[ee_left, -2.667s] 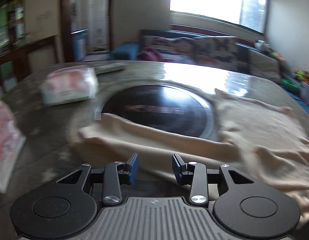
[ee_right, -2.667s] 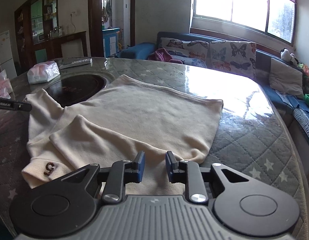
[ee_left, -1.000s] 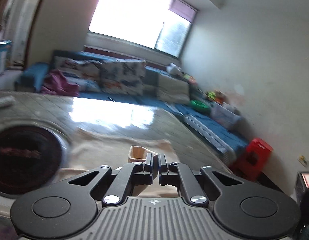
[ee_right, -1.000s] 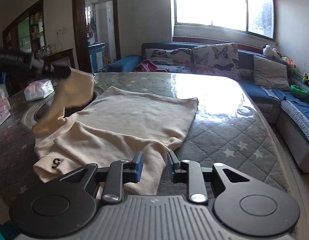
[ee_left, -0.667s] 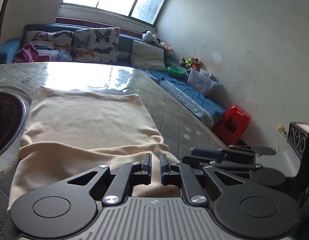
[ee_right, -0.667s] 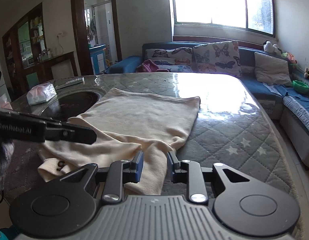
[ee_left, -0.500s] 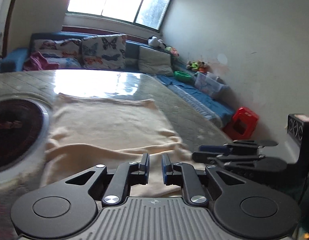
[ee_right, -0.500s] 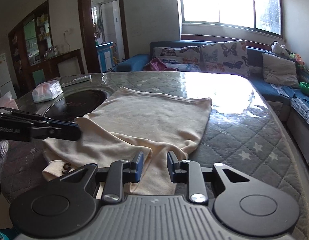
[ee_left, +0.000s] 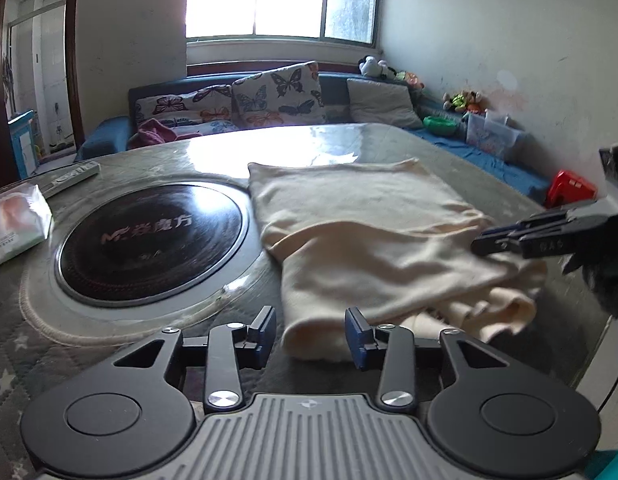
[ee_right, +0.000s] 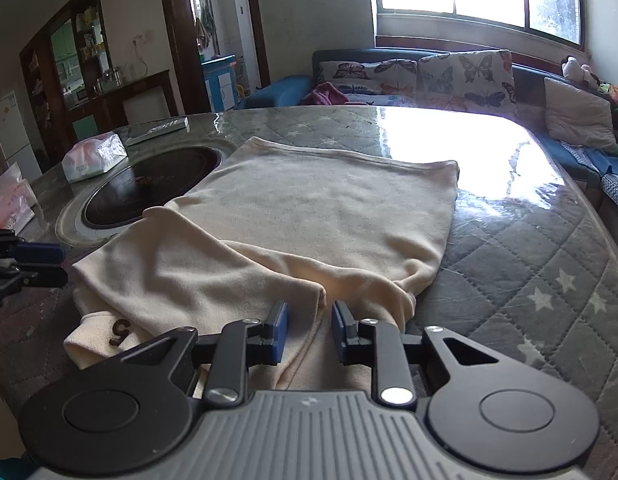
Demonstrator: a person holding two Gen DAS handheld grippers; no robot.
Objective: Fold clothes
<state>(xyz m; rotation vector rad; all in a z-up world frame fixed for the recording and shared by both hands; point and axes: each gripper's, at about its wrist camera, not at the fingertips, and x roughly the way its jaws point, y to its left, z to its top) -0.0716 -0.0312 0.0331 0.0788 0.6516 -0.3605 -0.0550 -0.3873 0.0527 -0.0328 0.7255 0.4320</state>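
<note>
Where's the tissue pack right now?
The tissue pack sits far left on the table in the right wrist view, just beyond the black round cooktop, with the remote behind it, clear of the cream garment.

Left tool point(ee_left: 310, 334) and right tool point(ee_right: 307, 332) both gape, empty.

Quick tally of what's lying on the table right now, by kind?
Cream garment: 1
Tissue packs: 2, the white pack and the pink pack, which is cut off at the frame edge
Remote control: 1
Built-in round black cooktop: 1
Total: 5
</note>
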